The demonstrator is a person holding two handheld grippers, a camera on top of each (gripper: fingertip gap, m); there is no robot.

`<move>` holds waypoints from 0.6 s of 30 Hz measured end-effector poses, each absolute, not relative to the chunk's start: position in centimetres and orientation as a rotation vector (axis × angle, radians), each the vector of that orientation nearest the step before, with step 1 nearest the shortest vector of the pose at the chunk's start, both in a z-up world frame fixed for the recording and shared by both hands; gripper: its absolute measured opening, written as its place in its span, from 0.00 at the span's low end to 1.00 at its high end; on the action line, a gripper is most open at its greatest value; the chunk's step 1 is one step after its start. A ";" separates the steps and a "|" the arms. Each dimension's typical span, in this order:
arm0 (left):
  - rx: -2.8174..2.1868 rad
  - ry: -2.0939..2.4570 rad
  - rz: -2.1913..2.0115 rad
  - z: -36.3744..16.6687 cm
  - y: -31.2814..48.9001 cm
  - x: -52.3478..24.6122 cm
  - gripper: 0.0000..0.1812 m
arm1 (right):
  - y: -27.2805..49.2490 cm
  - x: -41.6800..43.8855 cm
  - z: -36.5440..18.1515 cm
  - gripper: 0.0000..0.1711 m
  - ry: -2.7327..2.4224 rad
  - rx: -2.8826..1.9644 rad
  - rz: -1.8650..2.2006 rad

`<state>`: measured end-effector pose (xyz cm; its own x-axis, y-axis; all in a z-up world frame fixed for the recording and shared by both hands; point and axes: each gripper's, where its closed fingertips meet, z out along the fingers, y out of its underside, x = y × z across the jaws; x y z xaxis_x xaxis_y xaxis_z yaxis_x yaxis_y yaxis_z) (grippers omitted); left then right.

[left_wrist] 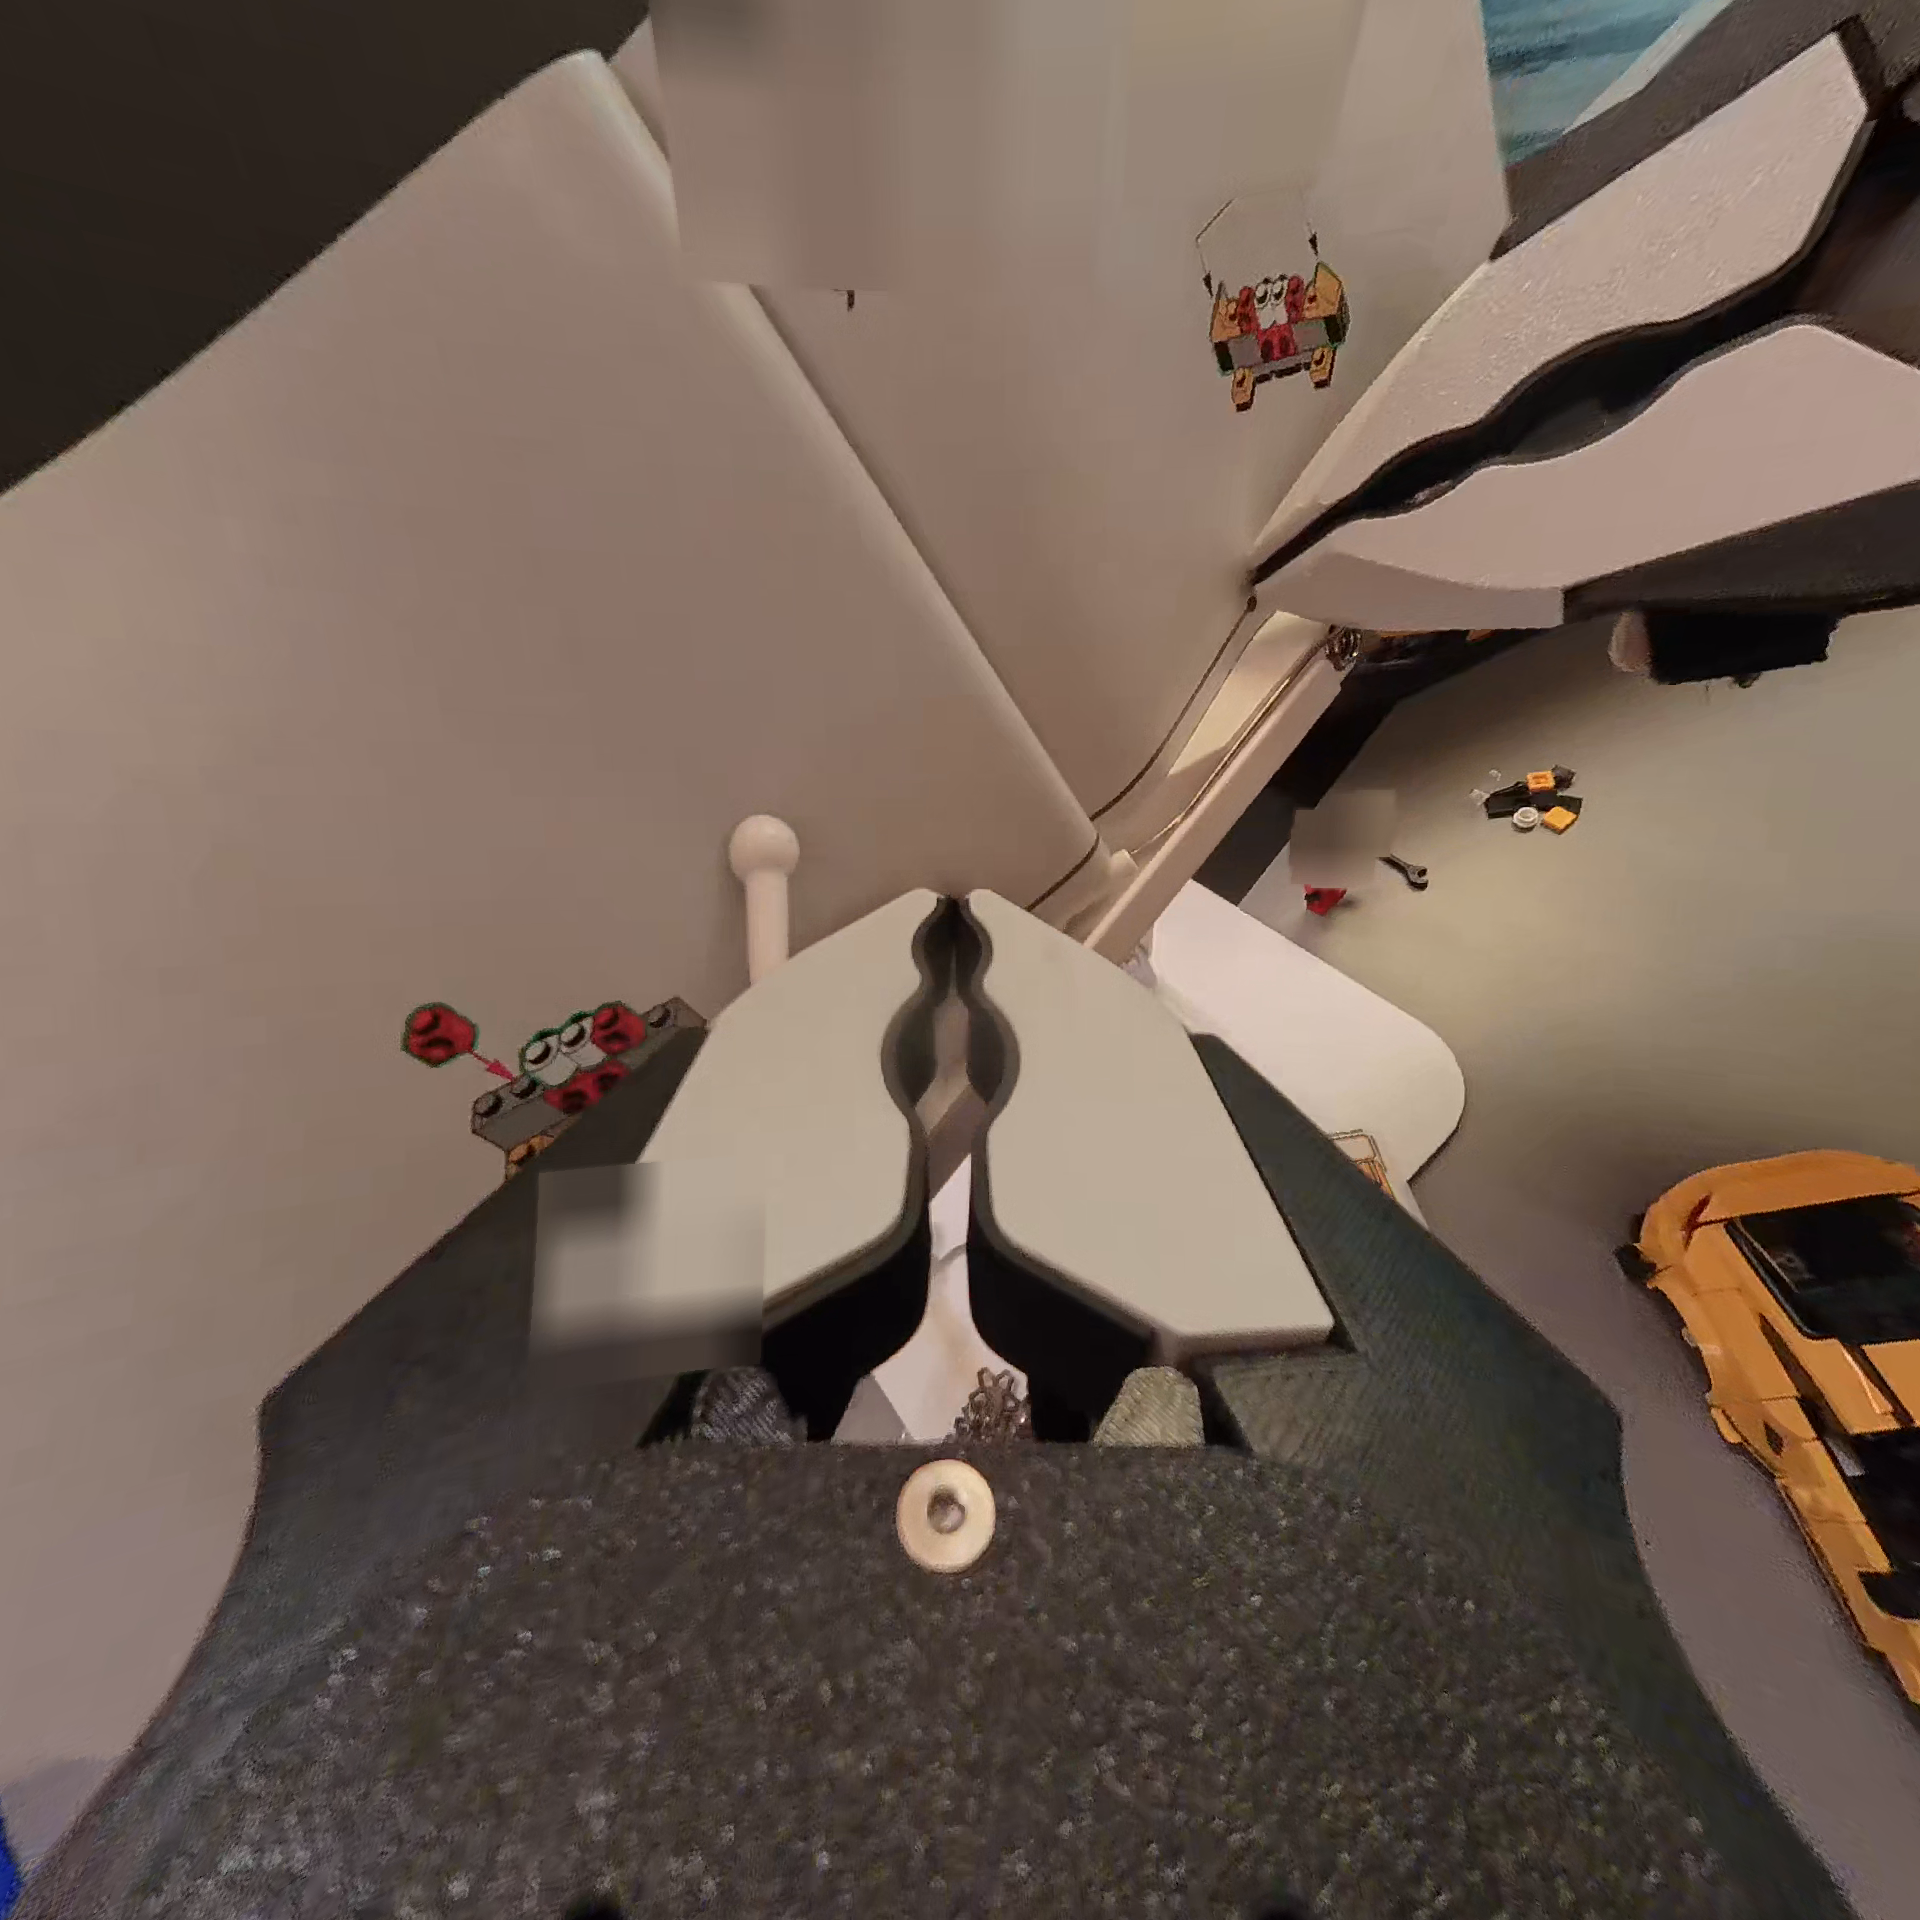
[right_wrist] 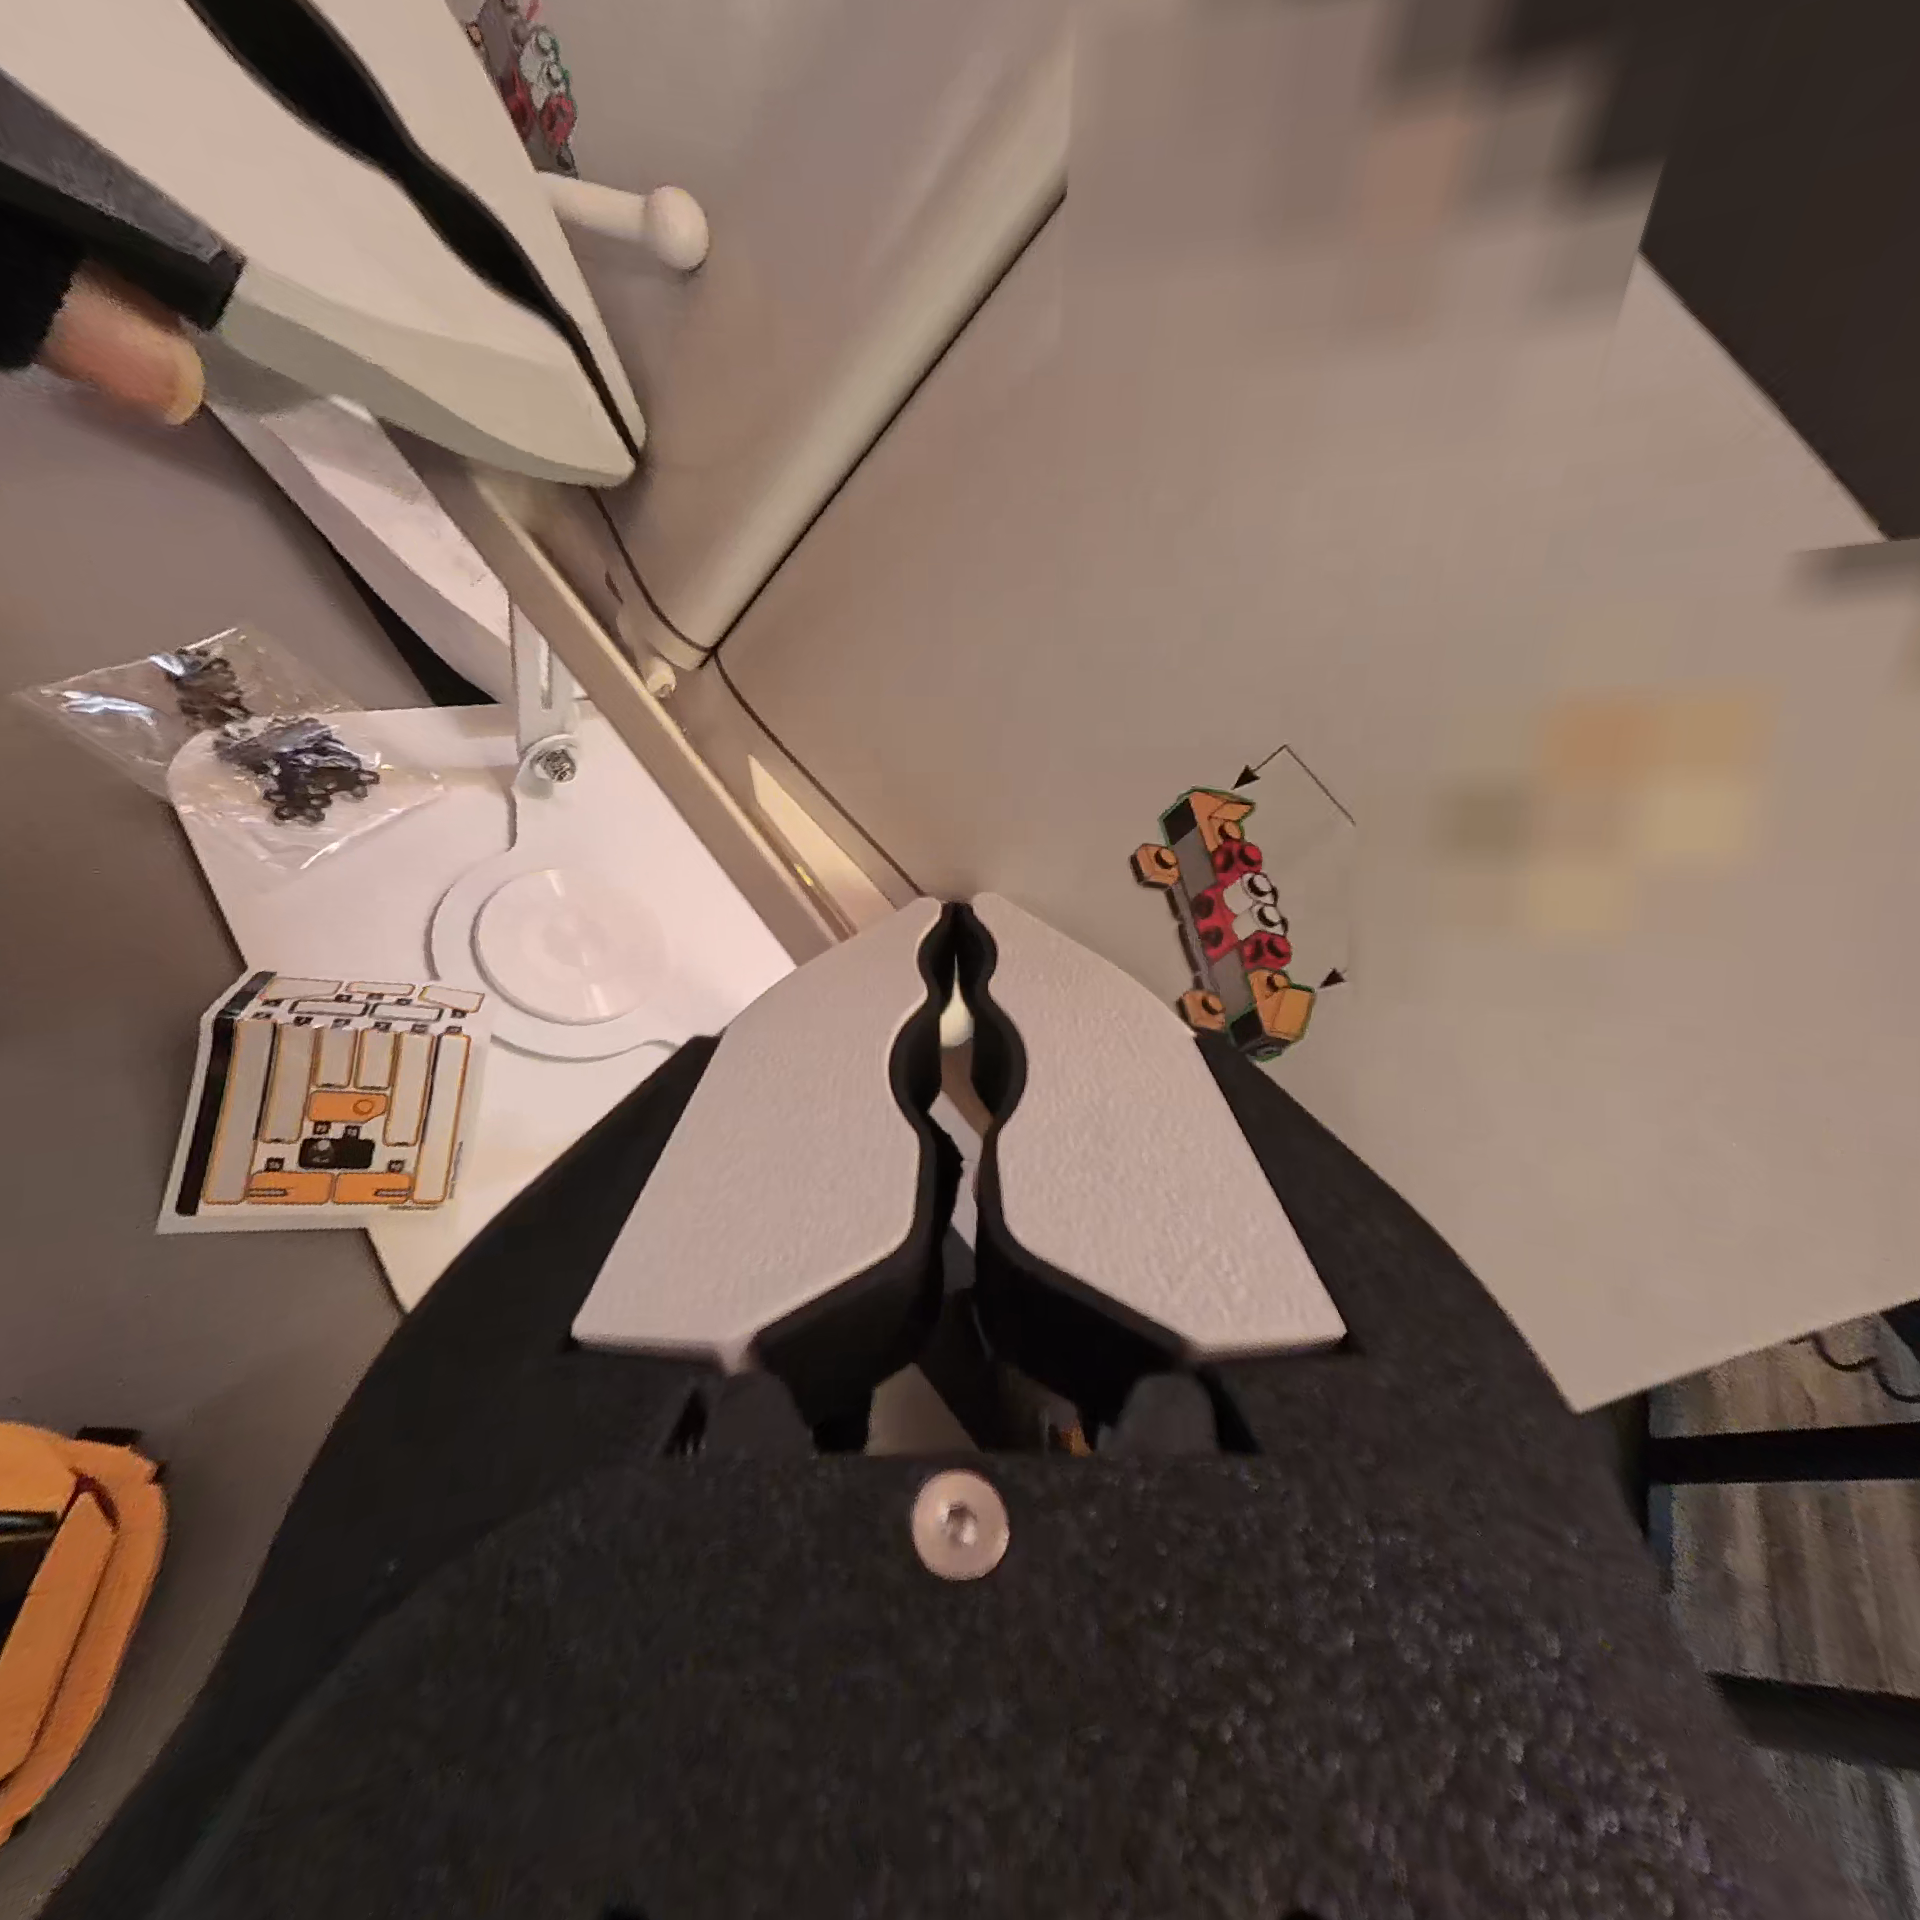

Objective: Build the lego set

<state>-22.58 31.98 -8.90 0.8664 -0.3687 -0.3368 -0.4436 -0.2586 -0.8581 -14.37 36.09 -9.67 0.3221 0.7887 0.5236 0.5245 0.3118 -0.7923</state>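
Note:
An open instruction booklet (left_wrist: 416, 675) stands on a white stand; its pages show drawings of a grey, red and orange brick assembly (right_wrist: 1236, 925). My left gripper (left_wrist: 951, 904) is shut, with its tips at the lower edge of the left page beside a white ball-topped peg (left_wrist: 764, 847). My right gripper (right_wrist: 956, 909) is shut, with its tips at the lower edge of the right page (right_wrist: 1351, 520). It also shows in the left wrist view (left_wrist: 1262, 569), shut at the page's edge. The left gripper shows in the right wrist view (right_wrist: 623, 457). I cannot tell whether either pinches a page.
A built yellow car (left_wrist: 1787, 1351) lies on the grey table at the right. Several small loose pieces (left_wrist: 1538, 800) and a red piece (left_wrist: 1325, 899) lie farther off. A sticker sheet (right_wrist: 332, 1101) and a clear bag of dark small parts (right_wrist: 249, 727) lie by the stand's white base (right_wrist: 582, 935). The gap from one gripper's tips to the other's is roughly 10 cm.

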 end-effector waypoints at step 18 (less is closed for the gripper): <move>-1.673 0.334 0.084 -7.7 26.5 -24.2 0.00 | 33.6 -11.5 -7.3 0.01 -1.040 -1.396 0.589</move>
